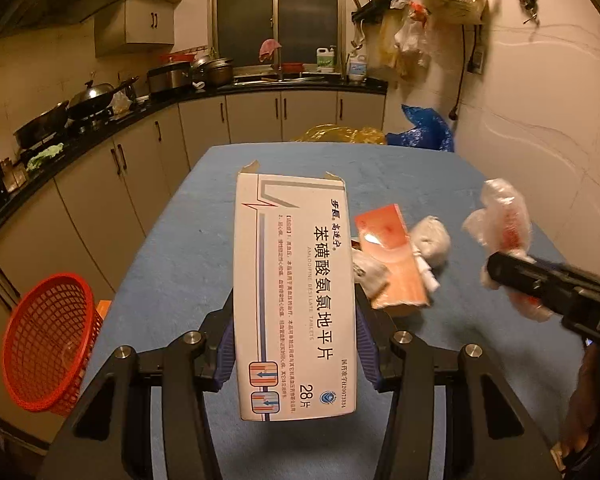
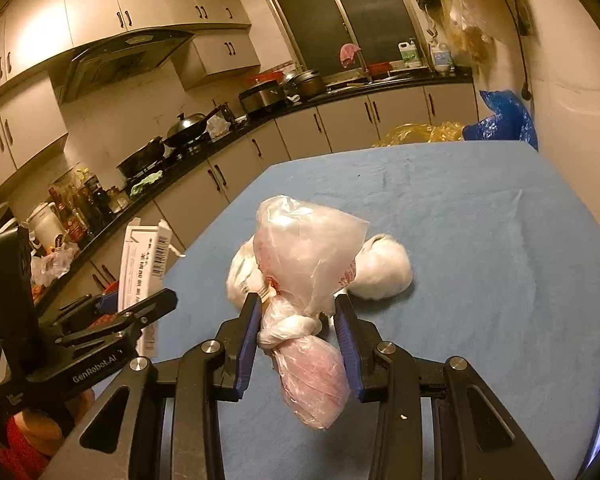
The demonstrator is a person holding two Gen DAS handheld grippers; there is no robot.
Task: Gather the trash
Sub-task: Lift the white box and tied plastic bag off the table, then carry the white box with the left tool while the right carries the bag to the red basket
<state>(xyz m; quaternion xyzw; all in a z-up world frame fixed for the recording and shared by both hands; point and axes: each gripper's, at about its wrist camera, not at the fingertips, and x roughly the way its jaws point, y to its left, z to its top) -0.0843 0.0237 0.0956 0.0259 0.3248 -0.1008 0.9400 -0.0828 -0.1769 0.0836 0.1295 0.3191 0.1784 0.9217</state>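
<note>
In the left wrist view my left gripper (image 1: 296, 320) is shut on a long white medicine box (image 1: 294, 264), held above the blue table (image 1: 172, 264). On the table behind it lie an orange box (image 1: 392, 256), a crumpled grey wrapper (image 1: 370, 274) and a white wad (image 1: 432, 240). At the right, my right gripper (image 1: 496, 270) holds a knotted clear plastic bag (image 1: 500, 220). In the right wrist view my right gripper (image 2: 298, 332) is shut on that bag (image 2: 308, 248) at its knot, above the white wad (image 2: 384, 268). The left gripper (image 2: 132, 312) with the box (image 2: 144, 260) shows at the left.
A red mesh basket (image 1: 48, 344) sits low beside the table's left edge. Kitchen cabinets and a black counter (image 1: 100, 136) with woks run along the left and back. Yellow (image 1: 340, 134) and blue (image 1: 424, 128) bags lie past the far edge. A wall (image 1: 540, 140) bounds the right side.
</note>
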